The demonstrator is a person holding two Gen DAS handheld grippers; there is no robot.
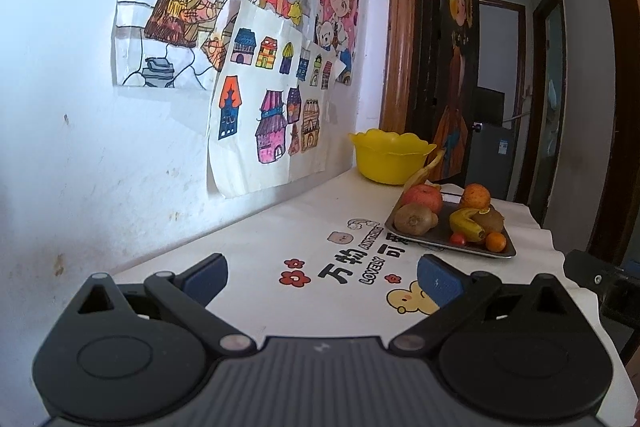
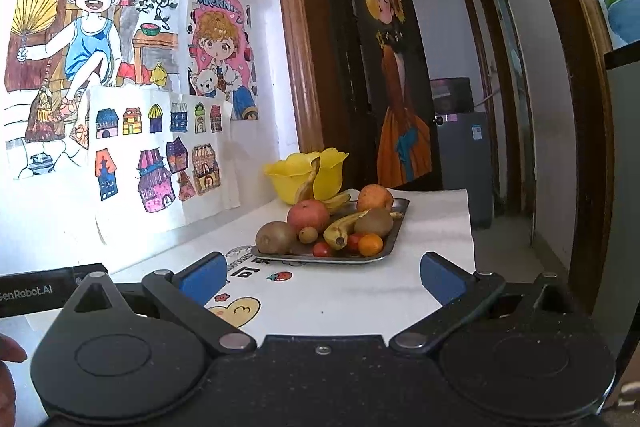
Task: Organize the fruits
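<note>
Left gripper [image 1: 322, 277] nearest lens, fingers spread wide, empty, above cartoon-print tablecloth [image 1: 280, 227]. Further right: yellow bowl [image 1: 390, 157] by wall; steel tray [image 2: 384, 247] beside it holds kiwis, apple [image 2: 308, 215], banana [image 2: 340, 227], orange, tomatoes (all heaped close). Right gripper [image 2: 320, 277] likewise agape, empty. Sorting advice: take outermost fruit, grip gently.

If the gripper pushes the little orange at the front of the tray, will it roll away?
Probably a little: the small orange looks round and smooth. The tray's raised rim and the neighbouring banana would likely stop it.
</note>
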